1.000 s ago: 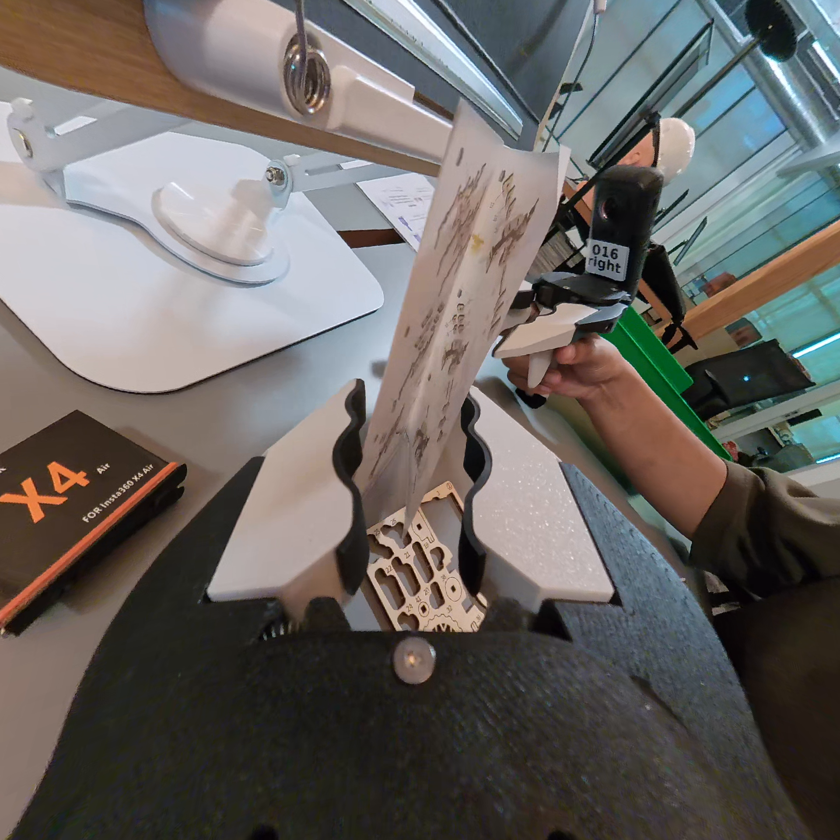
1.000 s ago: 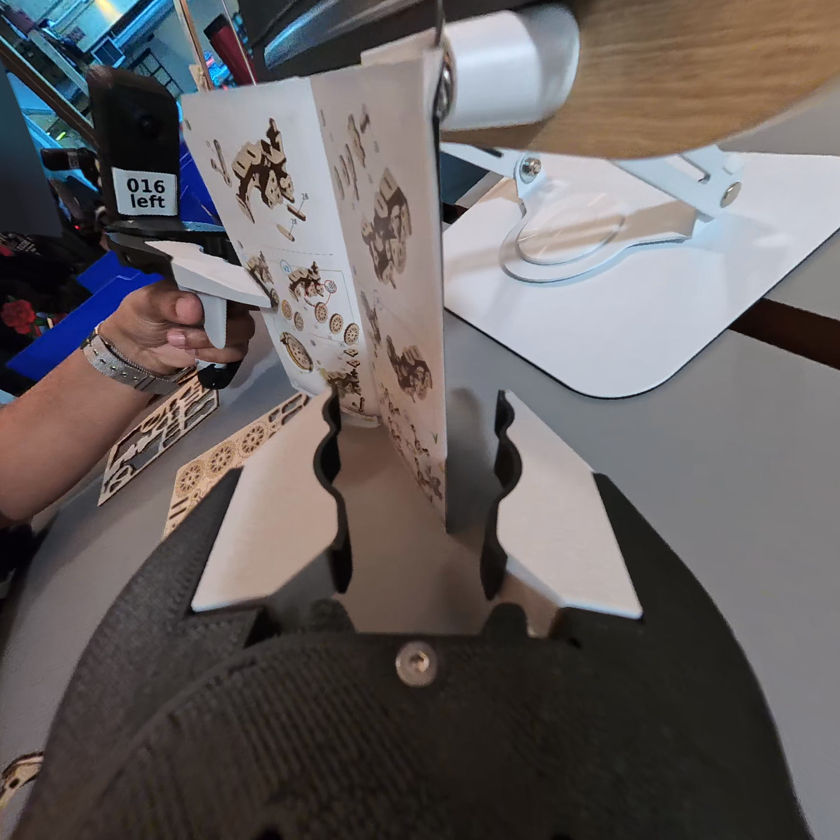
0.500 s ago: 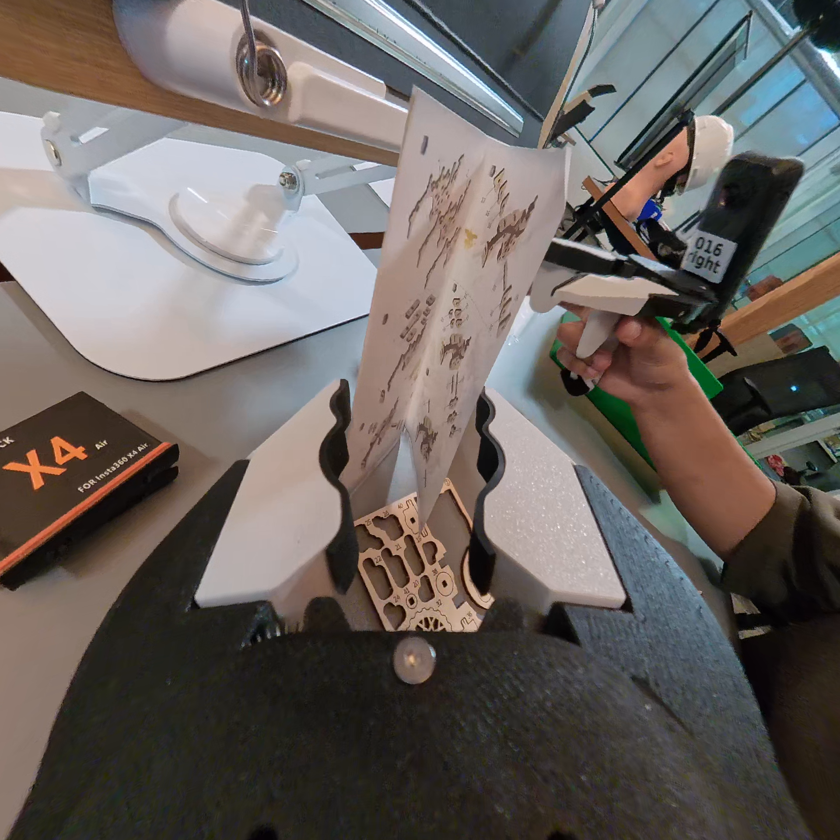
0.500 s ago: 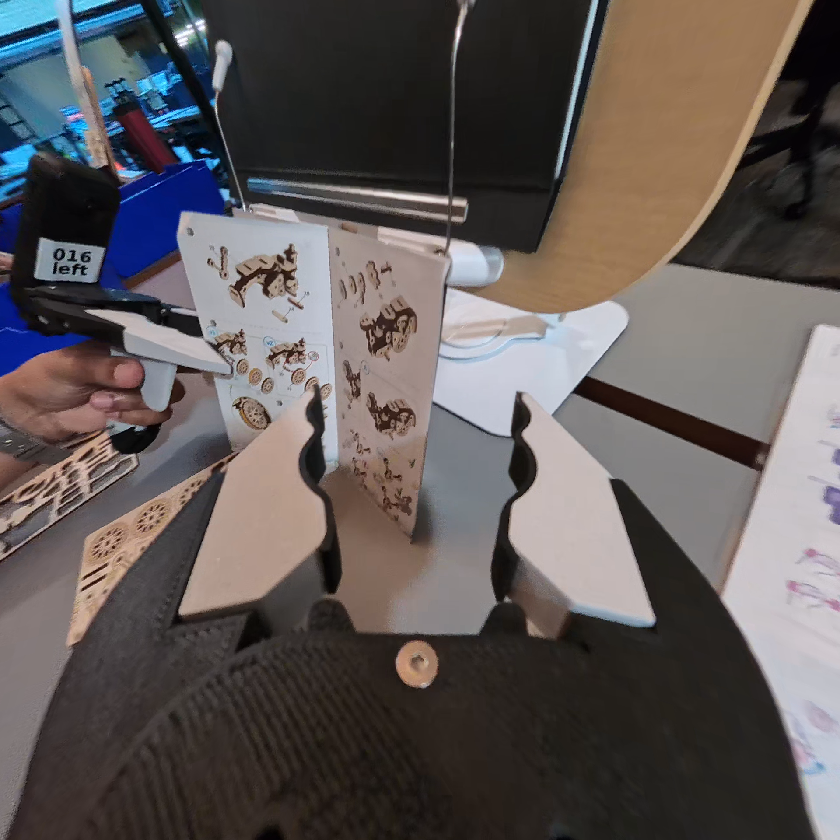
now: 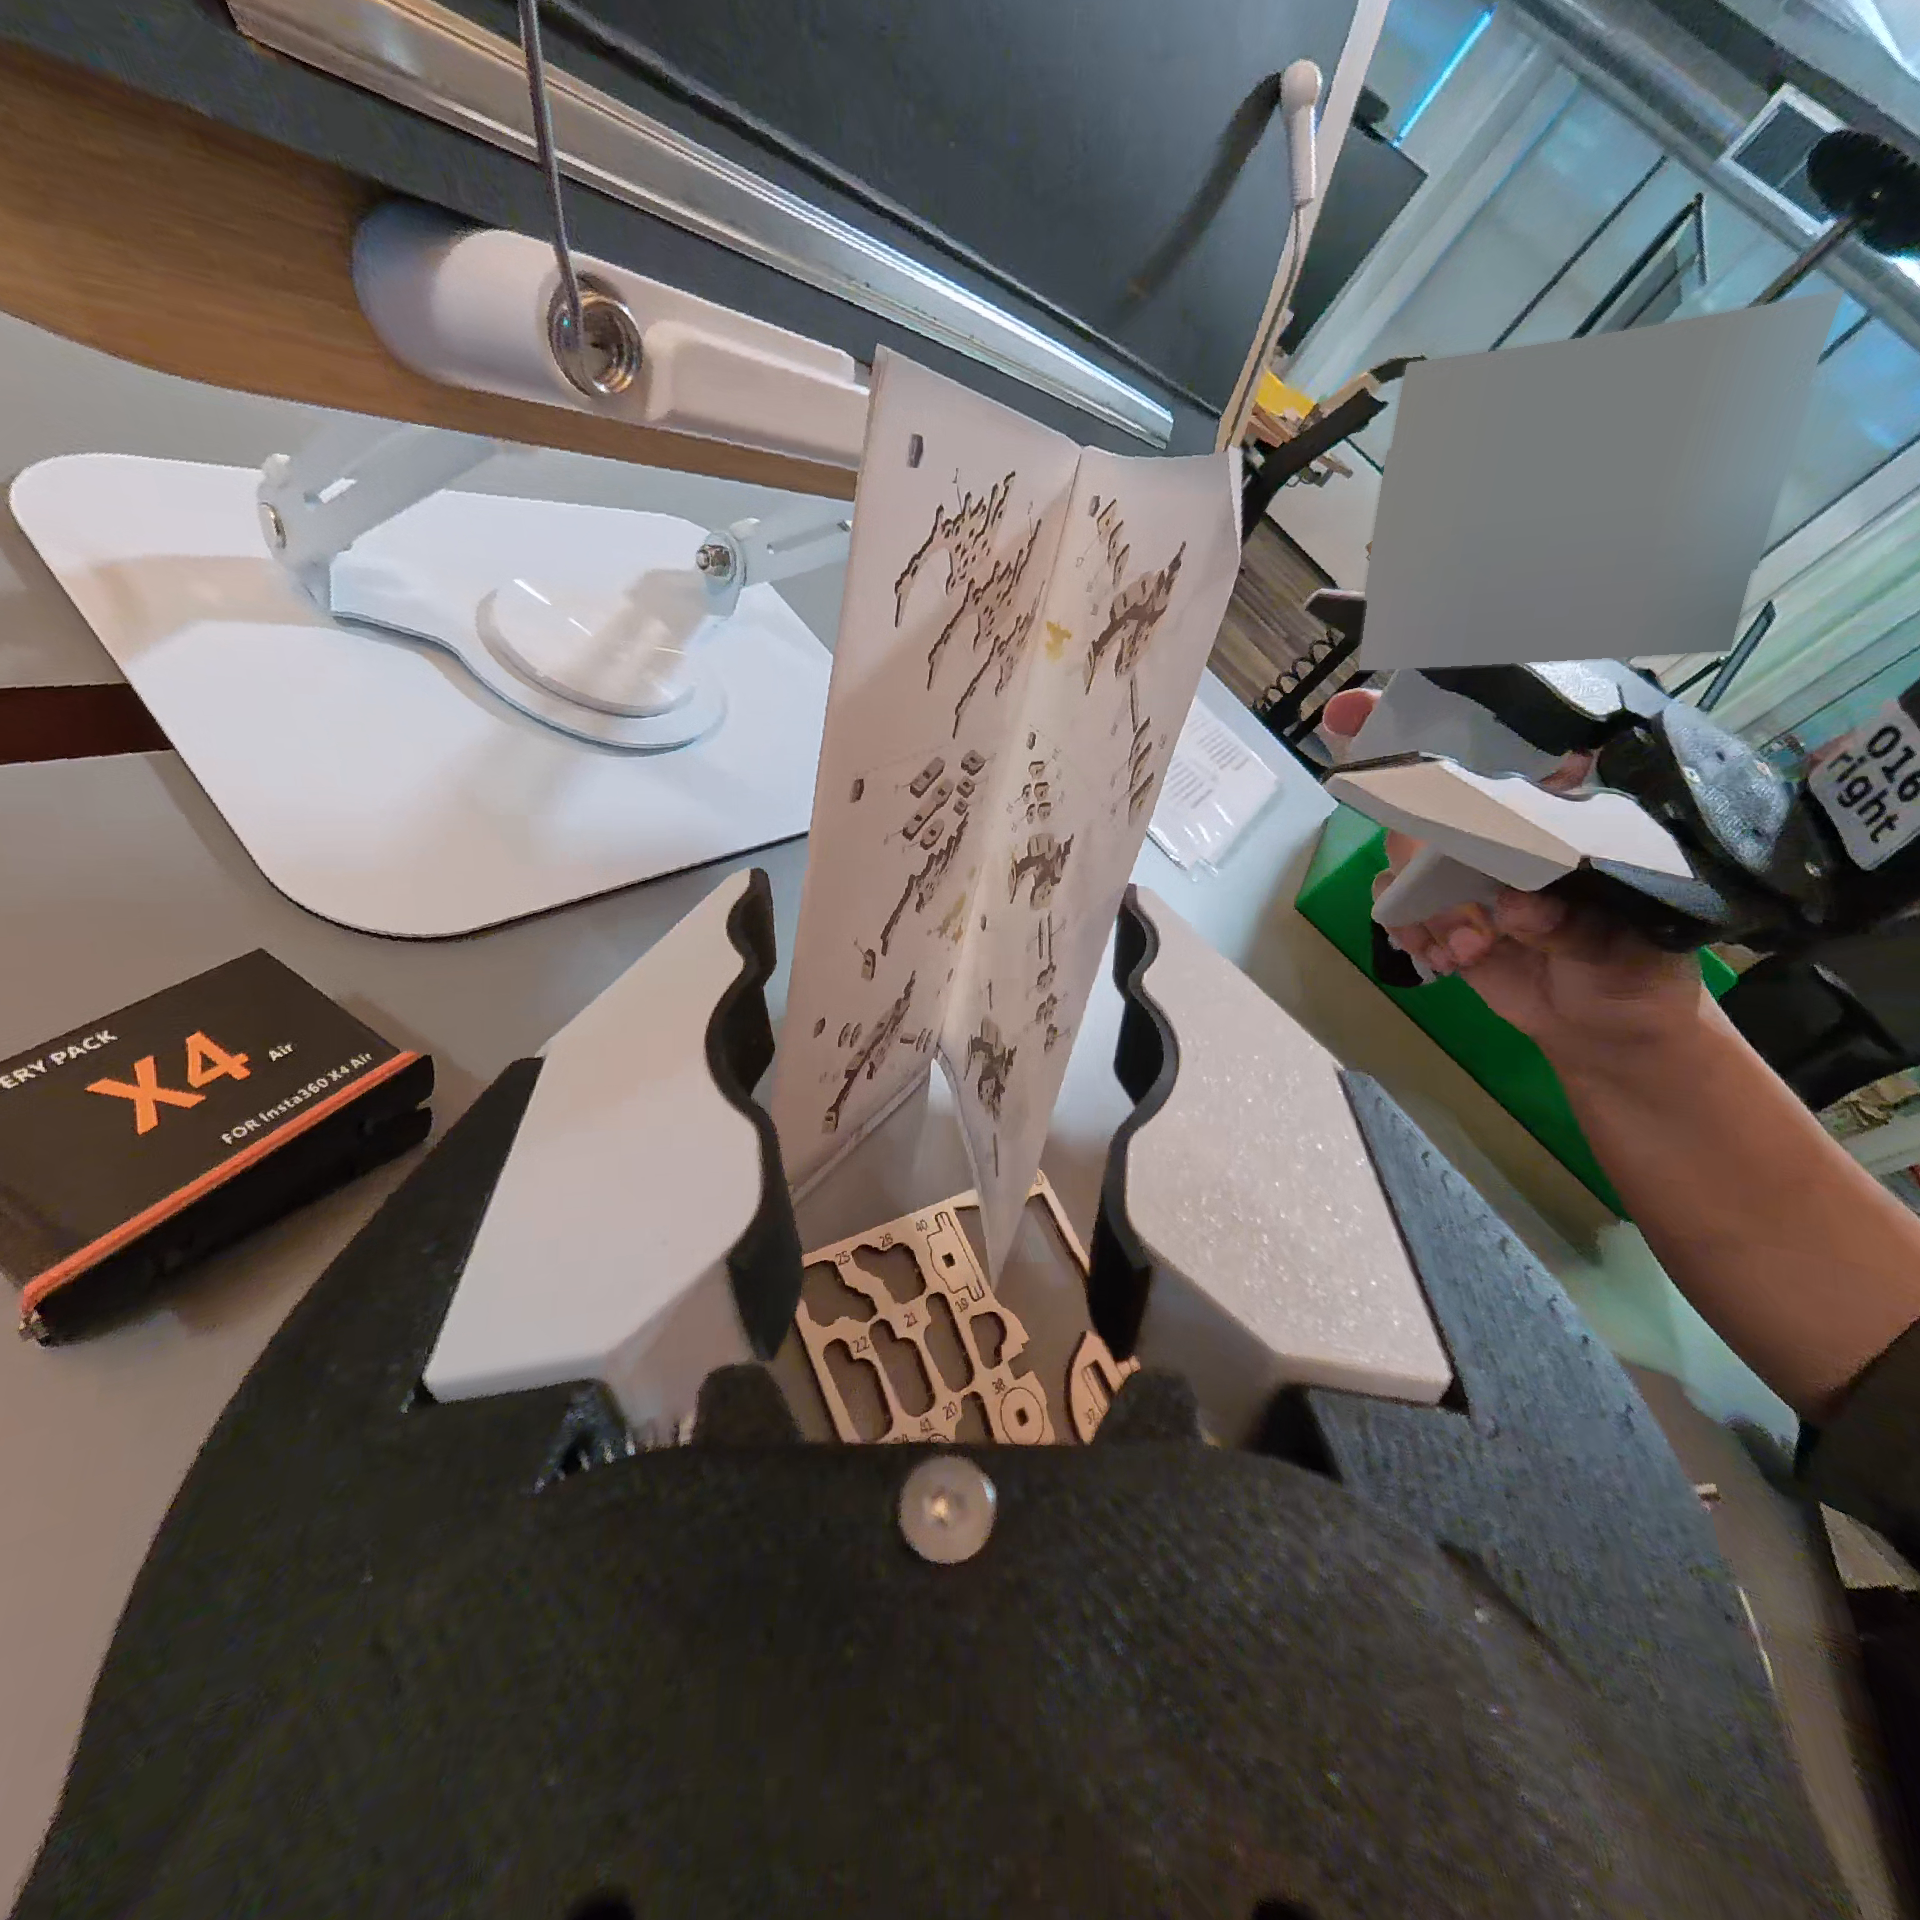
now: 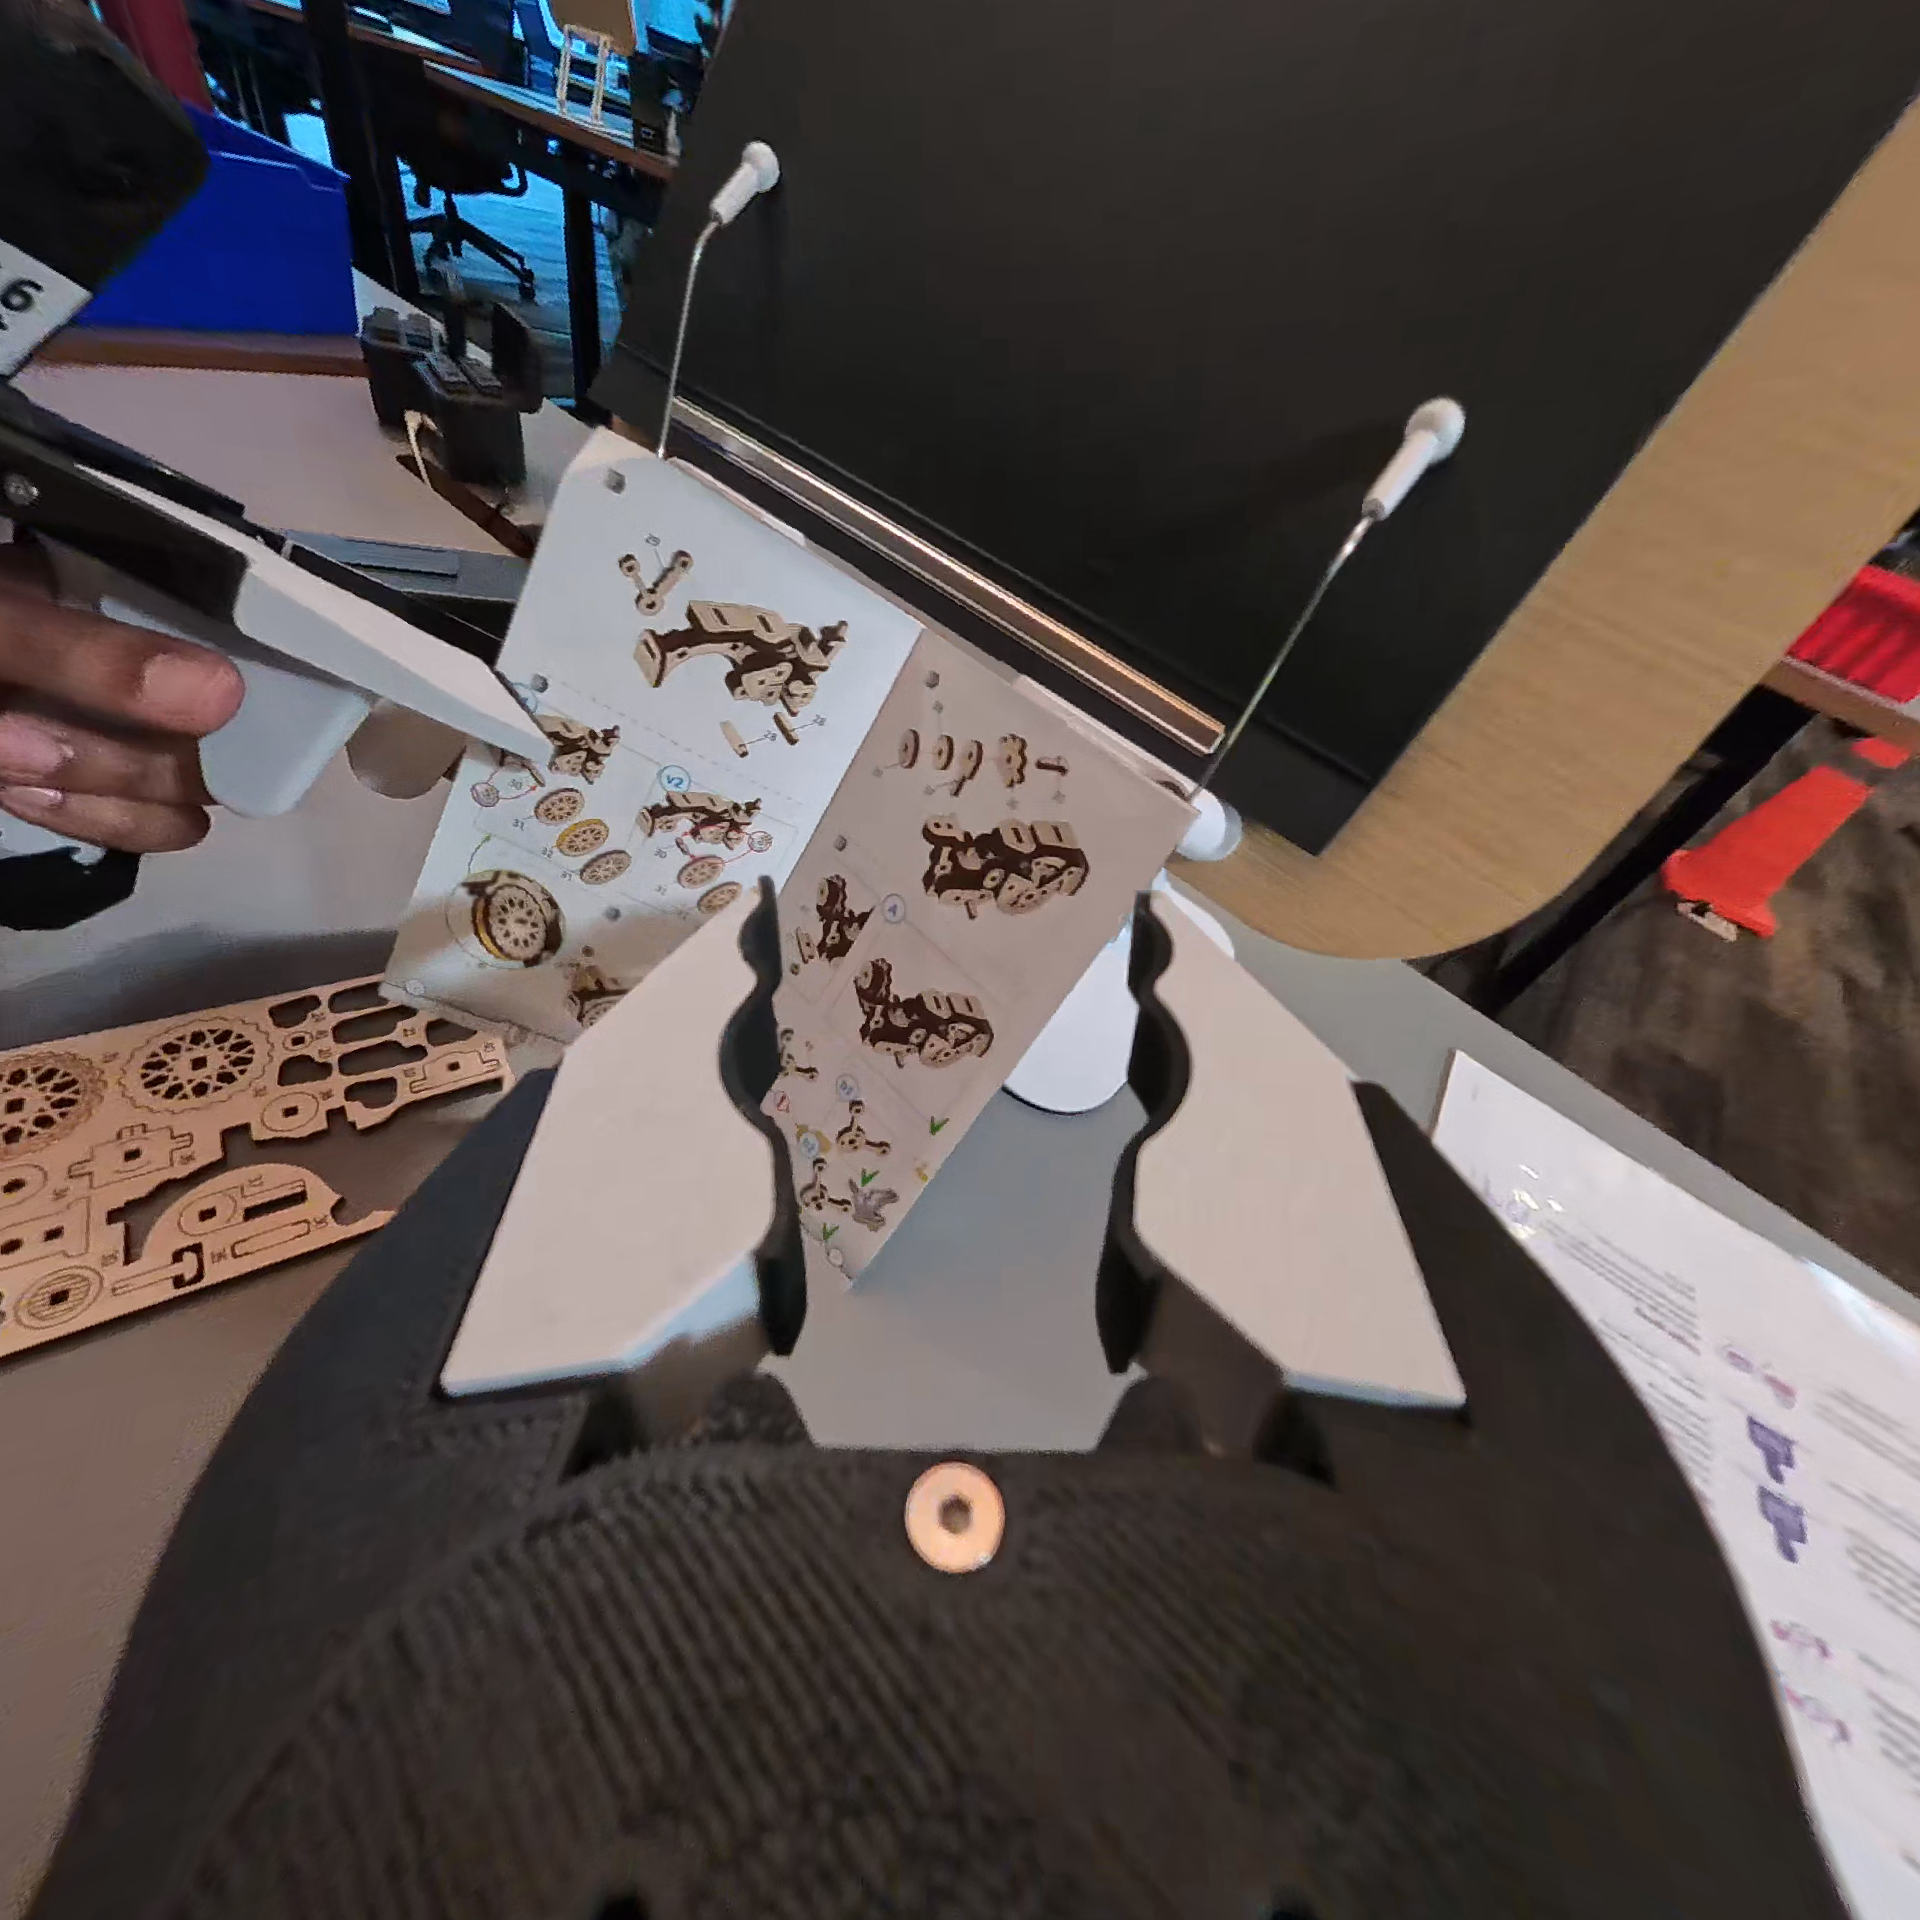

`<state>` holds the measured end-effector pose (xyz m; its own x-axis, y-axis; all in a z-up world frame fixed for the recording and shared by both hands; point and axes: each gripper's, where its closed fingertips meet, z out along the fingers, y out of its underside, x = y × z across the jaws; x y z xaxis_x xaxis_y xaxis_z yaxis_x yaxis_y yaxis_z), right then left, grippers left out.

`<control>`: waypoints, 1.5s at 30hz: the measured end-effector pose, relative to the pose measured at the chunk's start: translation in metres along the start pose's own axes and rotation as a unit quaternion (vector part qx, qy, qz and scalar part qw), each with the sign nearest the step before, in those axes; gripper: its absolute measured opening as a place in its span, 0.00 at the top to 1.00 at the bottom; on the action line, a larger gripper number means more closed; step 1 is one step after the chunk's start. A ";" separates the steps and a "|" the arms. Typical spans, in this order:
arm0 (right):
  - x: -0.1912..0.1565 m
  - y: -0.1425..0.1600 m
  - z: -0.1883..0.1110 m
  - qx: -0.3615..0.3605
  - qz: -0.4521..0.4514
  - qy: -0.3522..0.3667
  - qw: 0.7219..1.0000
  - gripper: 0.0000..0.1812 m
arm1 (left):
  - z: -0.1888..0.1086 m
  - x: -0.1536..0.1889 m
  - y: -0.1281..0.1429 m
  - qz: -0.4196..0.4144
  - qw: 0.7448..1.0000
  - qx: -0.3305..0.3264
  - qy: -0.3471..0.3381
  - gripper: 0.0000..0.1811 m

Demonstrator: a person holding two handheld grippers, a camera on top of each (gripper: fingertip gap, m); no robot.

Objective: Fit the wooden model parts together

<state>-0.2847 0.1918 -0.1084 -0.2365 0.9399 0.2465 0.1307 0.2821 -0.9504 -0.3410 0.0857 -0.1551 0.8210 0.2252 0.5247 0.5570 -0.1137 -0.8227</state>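
1. The left gripper (image 5: 940, 1081) had its jaws spread, empty; the folded leaflet (image 5: 997, 810) stood upright beyond them.
2. The right gripper (image 6: 951, 1101) also had its jaws apart, gripping nothing.
3. Wooden sheets (image 6: 197, 1143) of uncut parts lay flat on the desk (image 5: 135, 894), left of the leaflet; printed numbers marked the parts.
4. A black box (image 5: 177, 1112) bearing orange and white lettering lay on the desk at left.
5. A printed page (image 6: 1704, 1382) lay at right.
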 end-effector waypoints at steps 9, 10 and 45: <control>-0.021 -0.010 -0.016 0.000 -0.028 -0.007 1.000 0.66 | -0.005 0.014 -0.013 0.008 1.000 0.022 -0.001 0.61; -0.023 -0.009 -0.019 -0.005 -0.038 -0.006 0.999 0.66 | -0.005 0.015 -0.012 0.011 1.000 0.021 -0.006 0.61; -0.063 0.009 0.034 0.117 0.012 -0.063 0.991 1.00 | 0.004 -0.011 -0.010 -0.070 0.995 0.063 -0.025 0.72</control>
<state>-0.3014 0.1284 -0.1391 -0.3569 0.9097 0.2124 -0.0852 0.1947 -0.9772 -0.3562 0.0884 -0.1532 0.7280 0.2780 0.6267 0.6422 0.0435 -0.7653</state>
